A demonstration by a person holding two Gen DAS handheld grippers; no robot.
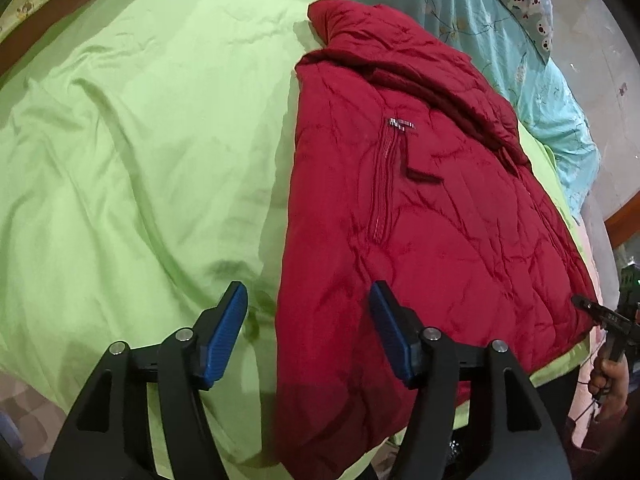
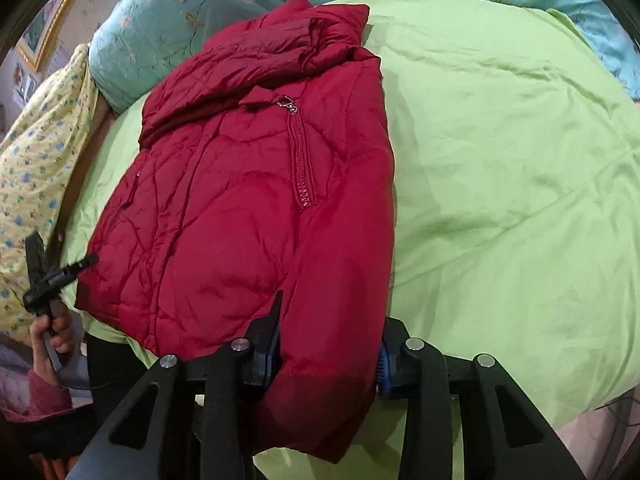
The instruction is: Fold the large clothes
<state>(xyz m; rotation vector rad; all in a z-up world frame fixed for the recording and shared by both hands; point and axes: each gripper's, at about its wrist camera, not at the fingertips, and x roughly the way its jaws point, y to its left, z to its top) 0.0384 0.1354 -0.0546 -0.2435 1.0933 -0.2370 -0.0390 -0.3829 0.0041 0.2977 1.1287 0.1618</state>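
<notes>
Your left gripper [image 1: 308, 332] is released: its blue pads [image 1: 224, 332] stand wide apart above the near edge of the jacket [image 1: 420, 216], gripping nothing. One pad hangs over the green sheet [image 1: 140, 160], the other over the red fabric.

Your right gripper [image 2: 328, 356] is clenched on the jacket [image 2: 248, 200]: the near corner of the garment bulges between its pads and hides most of them.

The jacket lies on the green sheet [image 2: 500, 160], folded in half lengthwise. Its collar points away from you toward the blue floral quilt [image 2: 168, 24]. A pocket zipper [image 2: 300, 168] faces up. The yellow patterned cloth [image 2: 36, 152] lies beside the jacket's far side.
</notes>
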